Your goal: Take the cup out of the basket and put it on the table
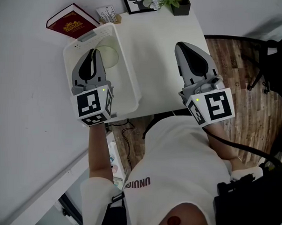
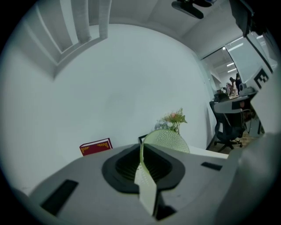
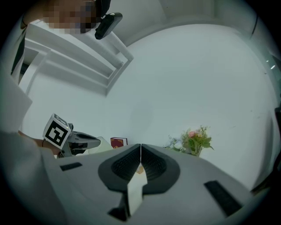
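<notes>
**Status: cup clamped in left claw at the basket**

1. Left claw (image 1: 92,52): positioned over the white rectangular plastic basket (image 1: 132,86), which stands at the left end of the white counter (image 1: 157,54). In the left gripper view, the two jaws are closed on the thin wall of the pale green dotted cup (image 2: 169,139). One jaw is inside the rim and the other outside.

2. Cup location: in the head view, the cup shows as a pale green round shape at the tip of the left claw, inside the outline of the basket and near its far wall. No view shows whether the cup touches the basket floor.

3. Right claw (image 3: 140,151): jaws together with nothing held between them. In the head view, it is above the bare right part of the counter, well apart from the basket.

4. Surroundings: a dark red hardcover book (image 1: 71,22) lies beyond the far corner of the basket. A black-framed picture (image 1: 135,3) and a green potted plant in a black pot (image 1: 177,3) stand at the far edge of the counter.
</notes>
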`<state>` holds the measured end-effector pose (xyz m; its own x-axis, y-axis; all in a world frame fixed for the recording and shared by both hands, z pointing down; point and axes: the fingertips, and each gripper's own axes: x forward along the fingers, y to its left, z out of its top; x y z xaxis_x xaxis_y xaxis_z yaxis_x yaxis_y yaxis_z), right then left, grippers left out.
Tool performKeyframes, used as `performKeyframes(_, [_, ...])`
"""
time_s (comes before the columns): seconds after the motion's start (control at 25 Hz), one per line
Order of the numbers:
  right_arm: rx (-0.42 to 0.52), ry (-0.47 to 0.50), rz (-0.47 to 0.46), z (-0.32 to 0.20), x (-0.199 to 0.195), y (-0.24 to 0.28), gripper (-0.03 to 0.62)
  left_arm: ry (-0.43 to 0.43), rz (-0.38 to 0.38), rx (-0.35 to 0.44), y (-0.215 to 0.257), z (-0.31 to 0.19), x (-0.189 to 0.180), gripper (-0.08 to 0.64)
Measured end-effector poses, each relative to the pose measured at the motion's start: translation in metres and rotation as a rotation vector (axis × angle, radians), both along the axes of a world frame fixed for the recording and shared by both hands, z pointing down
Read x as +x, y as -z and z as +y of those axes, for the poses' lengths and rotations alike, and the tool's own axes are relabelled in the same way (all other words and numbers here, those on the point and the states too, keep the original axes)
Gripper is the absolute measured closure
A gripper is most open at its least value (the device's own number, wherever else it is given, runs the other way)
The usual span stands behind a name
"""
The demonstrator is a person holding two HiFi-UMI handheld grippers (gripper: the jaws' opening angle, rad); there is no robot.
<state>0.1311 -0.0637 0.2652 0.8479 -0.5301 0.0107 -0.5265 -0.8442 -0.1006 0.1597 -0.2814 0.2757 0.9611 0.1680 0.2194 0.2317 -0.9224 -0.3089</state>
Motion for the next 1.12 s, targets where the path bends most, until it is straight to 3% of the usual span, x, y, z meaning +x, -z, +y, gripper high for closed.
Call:
performKeyframes(1.0, [0.010,-0.036,-0.005,0.012,0.010,-0.001,0.572,-0.098,0.100,-0.032,0.030,0.065,-0.009,0.526])
performKeyframes(1.12, [0.010,-0.056,-0.006,0.016,0.011,-0.001,0.572,-0.105,0.106,-0.063,0.036,0.075,-0.011,0.526])
